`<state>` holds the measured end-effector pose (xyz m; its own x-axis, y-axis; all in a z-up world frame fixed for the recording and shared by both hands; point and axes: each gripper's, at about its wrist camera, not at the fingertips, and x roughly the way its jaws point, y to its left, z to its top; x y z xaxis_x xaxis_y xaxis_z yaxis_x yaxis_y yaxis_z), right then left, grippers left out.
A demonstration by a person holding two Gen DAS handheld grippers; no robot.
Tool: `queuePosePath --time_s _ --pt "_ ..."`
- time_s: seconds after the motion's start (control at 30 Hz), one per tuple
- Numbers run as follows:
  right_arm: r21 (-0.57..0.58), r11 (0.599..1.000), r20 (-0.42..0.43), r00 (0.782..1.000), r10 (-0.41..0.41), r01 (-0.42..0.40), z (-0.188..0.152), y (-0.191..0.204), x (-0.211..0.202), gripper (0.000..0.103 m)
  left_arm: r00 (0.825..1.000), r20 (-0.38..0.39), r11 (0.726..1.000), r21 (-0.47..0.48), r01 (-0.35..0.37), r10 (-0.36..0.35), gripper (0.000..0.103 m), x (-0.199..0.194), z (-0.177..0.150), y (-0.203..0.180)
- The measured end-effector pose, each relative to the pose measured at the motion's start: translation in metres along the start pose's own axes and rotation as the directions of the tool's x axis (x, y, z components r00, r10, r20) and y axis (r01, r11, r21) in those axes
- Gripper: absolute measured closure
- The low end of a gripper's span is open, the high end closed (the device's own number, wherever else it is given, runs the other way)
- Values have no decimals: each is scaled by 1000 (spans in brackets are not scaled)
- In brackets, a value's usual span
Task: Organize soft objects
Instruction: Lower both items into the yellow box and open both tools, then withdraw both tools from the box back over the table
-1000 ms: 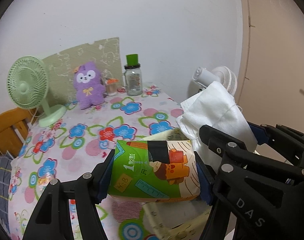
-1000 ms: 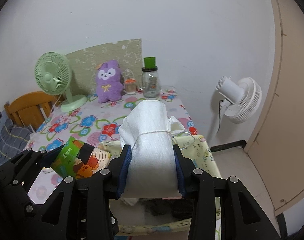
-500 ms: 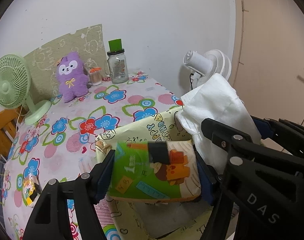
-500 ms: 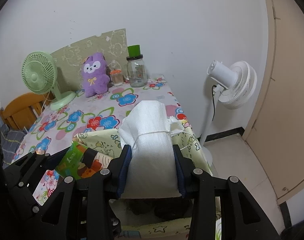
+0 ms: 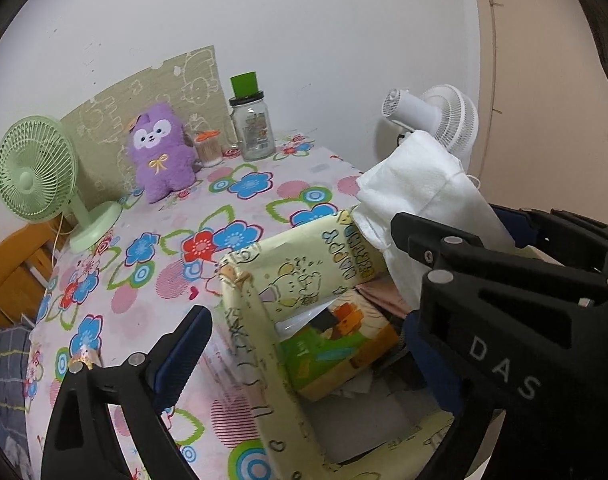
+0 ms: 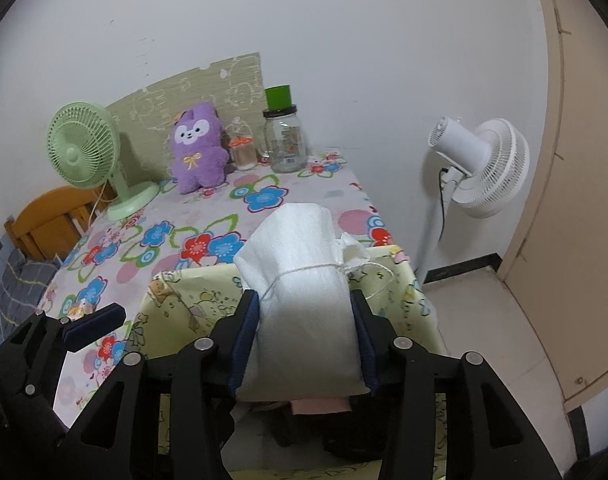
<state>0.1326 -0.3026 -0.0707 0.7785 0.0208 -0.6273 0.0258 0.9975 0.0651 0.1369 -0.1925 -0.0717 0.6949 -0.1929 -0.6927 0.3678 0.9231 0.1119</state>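
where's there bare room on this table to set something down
Bare cloth runs mid-table, between the green fan and the yellow fabric bin, and along the right edge. The back row is crowded: purple plush, small orange-lidded jar, glass jar.

A green-and-orange cartoon-printed tissue pack (image 5: 335,344) lies tilted inside the pale yellow fabric storage bin (image 5: 244,320). A white fabric bundle (image 6: 304,300), tied round with string, is above the bin's open top.
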Motion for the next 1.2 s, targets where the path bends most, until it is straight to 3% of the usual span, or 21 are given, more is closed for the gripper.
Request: queuePosePath --time_s 0.37,0.73,1.2 --pt "-22 1000 -1 1000 -8 8 -4 15 -9 18 1000 13 1000 -5 -6 6 0 -8 -6 3" --pt "-49 998 17 999 -33 34 -8 30 -30 17 999 51 999 -48 12 -9 0 -30 -12 14" --pt "-73 997 60 998 -23 28 -16 64 -59 14 992 122 997 -79 -12 22 0 -67 -23 35"
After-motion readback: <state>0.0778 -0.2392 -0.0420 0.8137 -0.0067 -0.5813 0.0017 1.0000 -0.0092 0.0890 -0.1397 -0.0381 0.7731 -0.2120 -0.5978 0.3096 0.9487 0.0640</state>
